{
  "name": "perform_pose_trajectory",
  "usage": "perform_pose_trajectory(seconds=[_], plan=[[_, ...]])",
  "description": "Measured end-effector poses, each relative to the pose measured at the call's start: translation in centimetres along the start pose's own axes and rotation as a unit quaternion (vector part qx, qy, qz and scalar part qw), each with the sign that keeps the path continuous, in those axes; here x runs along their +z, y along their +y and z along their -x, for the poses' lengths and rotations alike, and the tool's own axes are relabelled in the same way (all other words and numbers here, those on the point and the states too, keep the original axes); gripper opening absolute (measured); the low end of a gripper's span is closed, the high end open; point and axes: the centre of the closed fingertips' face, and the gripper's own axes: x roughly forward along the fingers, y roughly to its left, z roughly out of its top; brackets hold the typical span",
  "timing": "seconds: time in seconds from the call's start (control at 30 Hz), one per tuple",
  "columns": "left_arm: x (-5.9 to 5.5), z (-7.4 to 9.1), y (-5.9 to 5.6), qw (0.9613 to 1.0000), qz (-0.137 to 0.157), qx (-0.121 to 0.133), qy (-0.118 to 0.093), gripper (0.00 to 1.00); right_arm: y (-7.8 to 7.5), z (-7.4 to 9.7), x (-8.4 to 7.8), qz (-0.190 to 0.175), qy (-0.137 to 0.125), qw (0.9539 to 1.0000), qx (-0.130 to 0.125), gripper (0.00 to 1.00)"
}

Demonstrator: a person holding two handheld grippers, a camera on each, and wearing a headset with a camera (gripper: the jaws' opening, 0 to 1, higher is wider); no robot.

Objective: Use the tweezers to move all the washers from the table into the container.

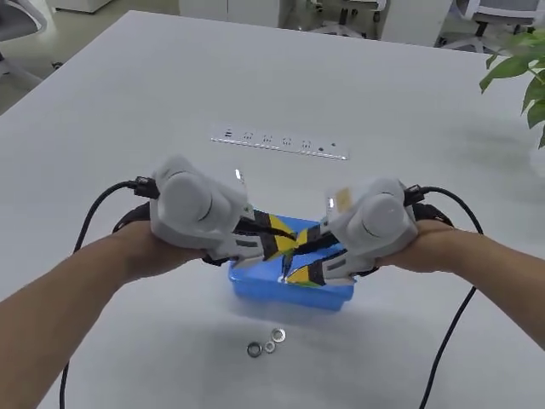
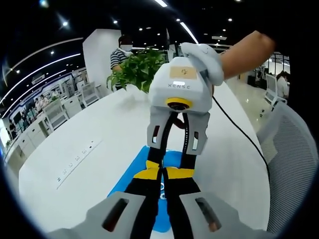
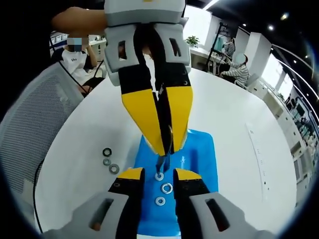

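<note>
A blue container point(image 1: 289, 296) sits on the white table, and both grippers meet over it. My left gripper point(image 1: 285, 243) is shut on the tweezers point(image 3: 162, 160), whose tips point down into the container point(image 3: 199, 149) just above a washer point(image 3: 159, 176). Two more washers point(image 3: 167, 188) lie on the container floor. Three washers point(image 1: 270, 345) rest on the table in front of the container, seen beside it in the right gripper view point(image 3: 106, 152). My right gripper point(image 3: 159, 174) faces the left gripper point(image 3: 167, 149) and is open, its jaws either side of the tweezer tips.
A white power strip point(image 1: 279, 142) lies beyond the container. A green plant point(image 1: 521, 68) stands at the far right edge. Black cables point(image 1: 94, 217) trail from both grippers. A mesh chair point(image 2: 291, 164) and seated people are behind the table.
</note>
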Motion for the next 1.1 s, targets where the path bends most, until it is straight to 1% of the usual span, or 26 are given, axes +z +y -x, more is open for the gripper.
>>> perform_pose_trajectory(seconds=[0.03, 0.17, 0.37, 0.5, 0.67, 0.73, 0.83, 0.93, 1.0, 1.1], plan=[[0.0, 0.1, 0.0, 1.0000, 0.001, 0.001, 0.000, 0.06, -0.1, 0.2, 0.0, -0.008, 0.000, 1.0000, -0.005, 0.26], [0.4, 0.3, -0.1, 1.0000, 0.005, 0.002, -0.002, 0.06, 0.0, 0.9, 0.1, -0.013, -0.005, 0.9998, -0.014, 0.30], [1.1, 0.7, -0.2, 1.0000, 0.007, 0.001, -0.004, 0.06, -0.2, 2.2, 0.2, -0.024, -0.010, 0.9991, -0.034, 0.32], [1.7, 1.1, -0.5, 0.9999, 0.008, 0.000, -0.006, 0.06, 0.0, 3.2, 0.3, -0.032, -0.014, 0.9983, -0.045, 0.33], [2.1, 1.8, -0.8, 1.0000, 0.007, 0.001, -0.006, 0.06, 0.4, 4.1, 0.2, -0.040, -0.017, 0.9976, -0.053, 0.38], [2.2, 2.0, -0.9, 1.0000, 0.008, 0.001, -0.006, 0.06, 0.5, 4.5, 0.1, -0.049, -0.018, 0.9970, -0.058, 0.42], [2.2, 2.3, -0.8, 0.9999, 0.009, 0.003, -0.006, 0.06, 0.7, 5.0, 0.0, -0.053, -0.021, 0.9962, -0.066, 0.44], [2.3, 2.6, -1.0, 0.9999, 0.010, 0.003, -0.007, 0.06, 1.0, 5.4, 0.0, -0.062, -0.023, 0.9952, -0.072, 0.48], [2.4, 2.8, -1.2, 0.9999, 0.013, 0.002, -0.007, 0.06, 1.2, 5.7, 0.0, -0.068, -0.027, 0.9944, -0.076, 0.49], [2.3, 3.1, -1.5, 0.9999, 0.013, 0.001, -0.006, 0.06, 1.5, 6.0, -0.2, -0.077, -0.029, 0.9934, -0.080, 0.51]])
